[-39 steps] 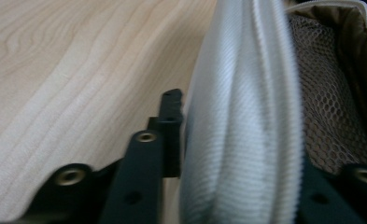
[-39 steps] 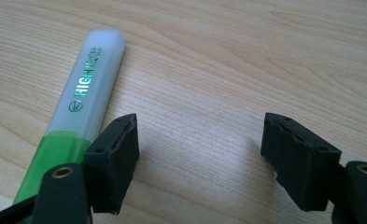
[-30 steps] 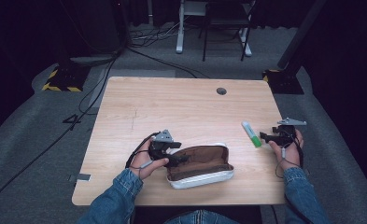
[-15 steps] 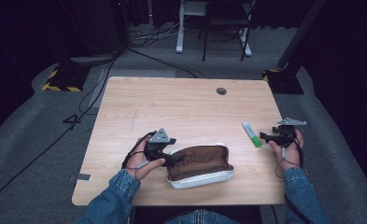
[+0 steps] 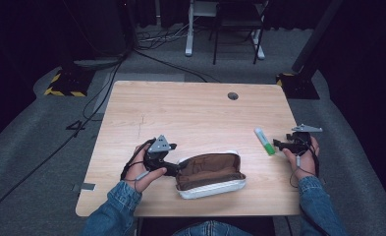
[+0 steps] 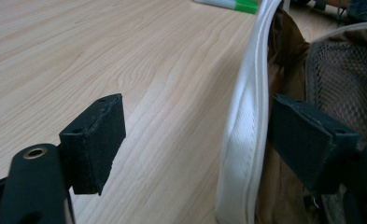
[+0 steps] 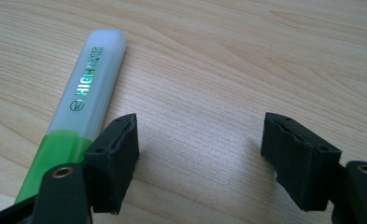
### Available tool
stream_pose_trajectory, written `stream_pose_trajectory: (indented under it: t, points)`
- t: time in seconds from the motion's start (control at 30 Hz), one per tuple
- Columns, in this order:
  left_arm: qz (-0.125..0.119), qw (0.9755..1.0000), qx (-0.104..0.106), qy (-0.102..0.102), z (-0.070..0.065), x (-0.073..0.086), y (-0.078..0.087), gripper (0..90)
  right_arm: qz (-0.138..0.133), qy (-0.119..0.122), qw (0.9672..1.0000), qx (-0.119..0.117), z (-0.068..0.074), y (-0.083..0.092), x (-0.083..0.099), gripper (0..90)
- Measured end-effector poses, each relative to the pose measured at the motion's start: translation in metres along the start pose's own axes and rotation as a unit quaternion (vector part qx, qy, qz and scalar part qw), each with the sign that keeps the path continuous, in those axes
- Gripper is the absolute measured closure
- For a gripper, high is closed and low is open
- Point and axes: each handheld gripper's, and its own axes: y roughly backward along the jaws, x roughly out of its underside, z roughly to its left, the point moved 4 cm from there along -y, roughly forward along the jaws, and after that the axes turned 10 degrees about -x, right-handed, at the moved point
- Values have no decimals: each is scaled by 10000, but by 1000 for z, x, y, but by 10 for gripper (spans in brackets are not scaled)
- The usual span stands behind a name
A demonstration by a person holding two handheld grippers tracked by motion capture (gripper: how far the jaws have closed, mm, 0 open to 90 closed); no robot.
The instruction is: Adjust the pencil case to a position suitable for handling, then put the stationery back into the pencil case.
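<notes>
Nearest the person, the soft brown fabric pencil case with a white piped rim [image 5: 210, 174] lies unzipped by the table's near edge, mesh pocket showing inside. The left gripper [image 6: 195, 140] is spread wide, its jaws straddling that white rim, one outside and one inside, not yet pinching. The limp wall could fold or slide out if the jaws close shallow.

Farther right, the right gripper [image 7: 200, 156] is also released and empty, with the smooth green-and-white plastic highlighter [image 7: 81, 109] just beside its left jaw, outside the gap. Closing here would likely nudge the rounded barrel across the light woodgrain table [image 5: 190, 113].
</notes>
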Motion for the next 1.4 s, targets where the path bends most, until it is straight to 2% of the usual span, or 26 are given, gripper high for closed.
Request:
stream_pose_trajectory:
  t: [0.2,0.3,0.47,0.63,0.73,0.8,0.9,0.93,0.97,1.03,1.17,1.27,1.3,1.37,1.4]
  points:
    - [38,9999,-141,45,5,14,16,187,3,2,10000,-3,0,0,0,278]
    - [-59,9992,-391,-23,8,25,26,202,4,-2,10000,3,0,0,0,280]
    - [-105,9991,-404,14,10,33,36,178,10,-5,10000,-11,1,1,0,297]
    - [126,9982,-585,-22,16,45,42,169,26,-42,10000,22,3,1,0,328]
    - [285,9973,-683,-3,20,54,44,168,116,-196,9997,35,5,4,-2,366]
    - [462,9957,-801,58,23,61,45,168,27,-185,9998,20,7,6,-7,358]
    - [605,9941,-892,152,27,69,46,168,-20,-211,9998,-12,11,9,-14,340]
    - [605,9941,-892,152,27,69,46,168,-20,-211,9998,-12,11,9,-14,340]
    - [696,9926,-984,135,30,73,47,168,-21,-246,9997,-38,13,11,-17,324]
    - [752,9920,-1001,157,31,75,48,168,5,-235,9997,-64,14,11,-18,323]
    - [1024,9881,-1090,347,35,85,48,171,28,-358,9992,-177,20,10,-23,339]
    - [1117,9863,-1151,396,39,91,49,177,123,-461,9983,-326,24,8,-25,382]
    - [1144,9848,-1212,486,41,93,50,177,239,-483,9977,-402,27,6,-26,412]
    - [1145,9841,-1241,548,41,95,50,178,274,-463,9977,-401,28,5,-26,409]
    - [1151,9840,-1261,513,42,96,50,177,336,-425,9978,-390,29,4,-27,412]
